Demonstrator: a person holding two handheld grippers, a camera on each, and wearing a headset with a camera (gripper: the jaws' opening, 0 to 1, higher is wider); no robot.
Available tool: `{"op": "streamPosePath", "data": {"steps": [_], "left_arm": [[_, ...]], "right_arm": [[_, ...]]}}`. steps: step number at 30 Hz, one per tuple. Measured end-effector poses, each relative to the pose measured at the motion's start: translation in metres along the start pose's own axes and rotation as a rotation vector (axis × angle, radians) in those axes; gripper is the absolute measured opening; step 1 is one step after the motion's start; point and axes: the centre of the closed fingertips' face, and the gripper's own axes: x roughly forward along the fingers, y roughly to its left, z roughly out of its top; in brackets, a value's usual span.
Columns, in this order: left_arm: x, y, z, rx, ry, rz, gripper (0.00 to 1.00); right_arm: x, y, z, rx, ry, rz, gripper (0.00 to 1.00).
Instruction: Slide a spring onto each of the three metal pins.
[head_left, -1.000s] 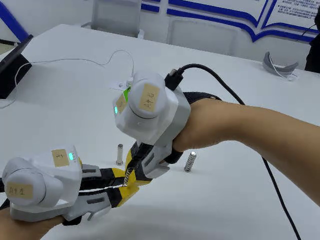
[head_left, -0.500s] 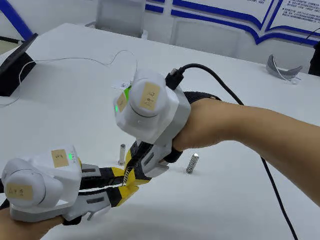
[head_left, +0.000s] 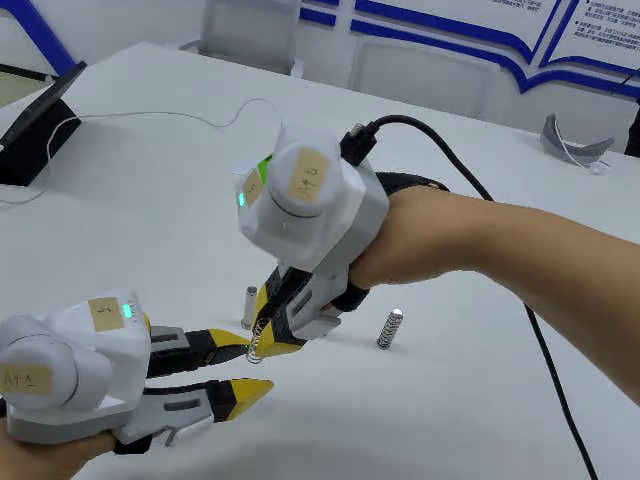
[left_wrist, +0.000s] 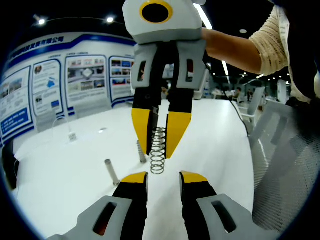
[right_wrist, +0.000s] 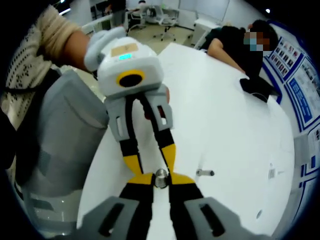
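Nearest item: the left gripper, low at the front of the head view. Change noted: half a second ago its jaws were drawn together at the foot of the held spring. They now stand well apart, one yellow fingertip above the other, gripping nothing. In the left gripper view the two tips are parted, with the bare table showing past them and the spring hanging just beyond.

Next: the held spring is pinched across its upper coils by the right gripper, which comes down from above. Its jaws are clamped onto the coil, and the lower turns hang free below the tips. Whether the lowest turn touches the table cannot be told. The right gripper view shows a round metal end seated between that gripper's own tips. Whether a pin sits inside the coils cannot be told.

Finding: the spring now rests with the right gripper alone, so it appears free to be carried to a pin.

Beyond: the bare pin stands upright just beside the right gripper, with no spring on it. Further right, well apart, the sprung pin already carries its coil and appears done.

Assessment: one pin complete, one spring in hand, the remainder outstanding
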Motion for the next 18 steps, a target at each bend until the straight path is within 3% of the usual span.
{"op": "streamPosePath", "data": {"steps": [18], "left_arm": [[-0.007, 0.004, -0.003, -0.034, -0.003, 0.031, 0.39]], "right_arm": [[-0.011, -0.031, -0.005, 0.048, -0.009, -0.052, 0.12]]}}
